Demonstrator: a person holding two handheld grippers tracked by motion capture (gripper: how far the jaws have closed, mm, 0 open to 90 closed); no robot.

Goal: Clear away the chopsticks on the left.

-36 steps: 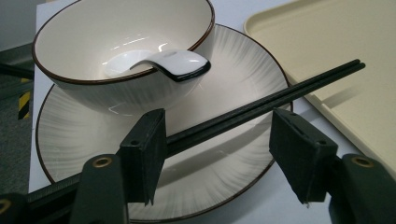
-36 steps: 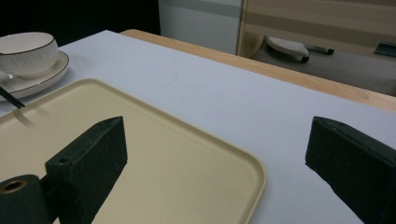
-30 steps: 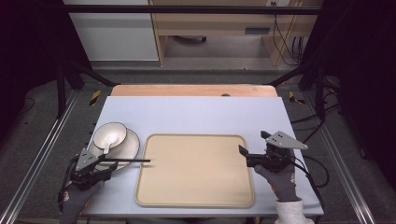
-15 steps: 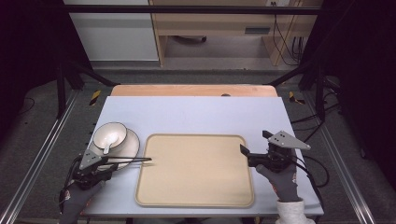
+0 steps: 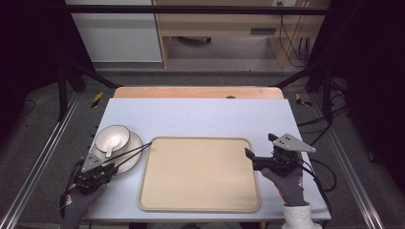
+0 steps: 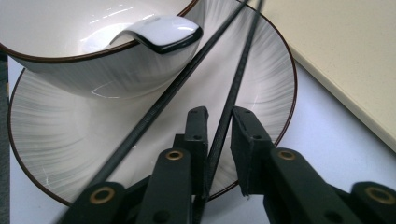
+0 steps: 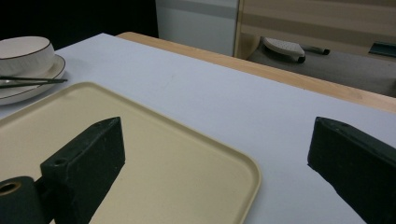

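Closing in over the last moment, the left gripper now has one thin black chopstick between its jaws above the round striped ceramic plate near the tabletop's left edge. Over the beige tray's right edge, the right gripper gapes wide, empty.

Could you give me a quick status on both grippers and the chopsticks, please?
Left hand-held gripper has just been closing; one chopstick between its jaws. Right hand-held gripper open, empty, over tray corner. Nothing in the way.

Bowl cut off (top edge); spoon's handle hidden.
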